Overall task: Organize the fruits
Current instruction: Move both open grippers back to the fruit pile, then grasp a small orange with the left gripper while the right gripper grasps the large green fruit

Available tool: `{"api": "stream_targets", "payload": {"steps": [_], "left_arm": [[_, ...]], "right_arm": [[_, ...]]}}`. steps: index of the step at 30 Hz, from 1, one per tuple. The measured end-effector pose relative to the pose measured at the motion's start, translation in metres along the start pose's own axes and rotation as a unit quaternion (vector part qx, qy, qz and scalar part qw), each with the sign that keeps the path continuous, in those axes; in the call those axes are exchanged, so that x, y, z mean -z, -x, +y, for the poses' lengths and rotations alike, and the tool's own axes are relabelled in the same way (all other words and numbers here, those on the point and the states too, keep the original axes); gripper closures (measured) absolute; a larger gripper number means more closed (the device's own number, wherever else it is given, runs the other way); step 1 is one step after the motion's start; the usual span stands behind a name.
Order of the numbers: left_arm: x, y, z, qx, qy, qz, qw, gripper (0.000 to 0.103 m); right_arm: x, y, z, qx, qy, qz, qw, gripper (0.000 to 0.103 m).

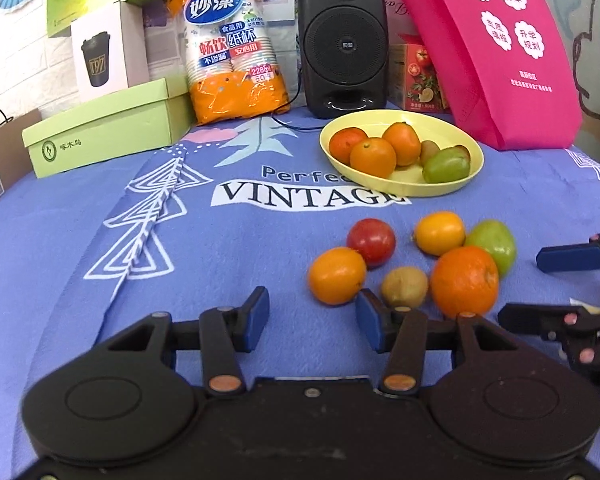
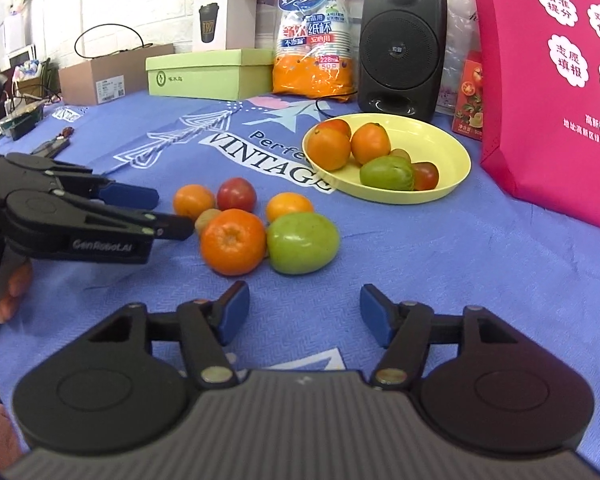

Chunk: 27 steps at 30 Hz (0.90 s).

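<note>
A yellow plate (image 1: 456, 130) (image 2: 448, 148) holds several fruits: oranges (image 1: 373, 157), a green fruit (image 1: 446, 166) and a small kiwi. On the blue cloth in front of it lies a cluster: a big orange (image 1: 465, 280) (image 2: 233, 240), a green fruit (image 1: 494, 245) (image 2: 302, 242), a red tomato (image 1: 371, 241) (image 2: 236, 194), two small oranges (image 1: 337, 275) and a kiwi (image 1: 405, 286). My left gripper (image 1: 312, 320) (image 2: 168, 212) is open and empty, just short of the cluster. My right gripper (image 2: 304, 314) (image 1: 528, 288) is open and empty, near the green fruit.
At the back stand a black speaker (image 1: 342, 40), a pack of paper cups (image 1: 232, 48), a green box (image 1: 104, 130), a white cup box (image 1: 100, 52) and a pink bag (image 1: 496, 48). A cardboard box (image 2: 100, 74) sits at far left.
</note>
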<state>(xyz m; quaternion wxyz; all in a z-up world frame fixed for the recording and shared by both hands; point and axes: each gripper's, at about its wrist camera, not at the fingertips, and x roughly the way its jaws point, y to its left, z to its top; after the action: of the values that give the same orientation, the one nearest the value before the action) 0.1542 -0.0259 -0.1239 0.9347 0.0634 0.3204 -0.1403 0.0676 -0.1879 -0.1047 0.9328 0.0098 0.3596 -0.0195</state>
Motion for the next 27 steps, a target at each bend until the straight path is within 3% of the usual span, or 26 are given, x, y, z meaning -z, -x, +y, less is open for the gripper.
{"api": "stream_targets", "payload": {"steps": [9, 16, 27], "left_arm": [[-0.011, -0.019, 0.0, 0.011, 0.006, 0.0, 0.9999, 0.053], [-0.009, -0.017, -0.002, 0.01, 0.0, -0.005, 0.9999, 0.064], [-0.004, -0.017, 0.003, 0.018, 0.018, -0.011, 0.9996, 0.065]], "right_arm": [[-0.007, -0.011, -0.001, 0.002, 0.008, 0.005, 1.0, 0.041], [-0.016, -0.024, -0.004, 0.003, 0.007, 0.009, 1.0, 0.041], [-0.027, -0.044, -0.007, 0.002, 0.002, 0.017, 1.0, 0.041]]}}
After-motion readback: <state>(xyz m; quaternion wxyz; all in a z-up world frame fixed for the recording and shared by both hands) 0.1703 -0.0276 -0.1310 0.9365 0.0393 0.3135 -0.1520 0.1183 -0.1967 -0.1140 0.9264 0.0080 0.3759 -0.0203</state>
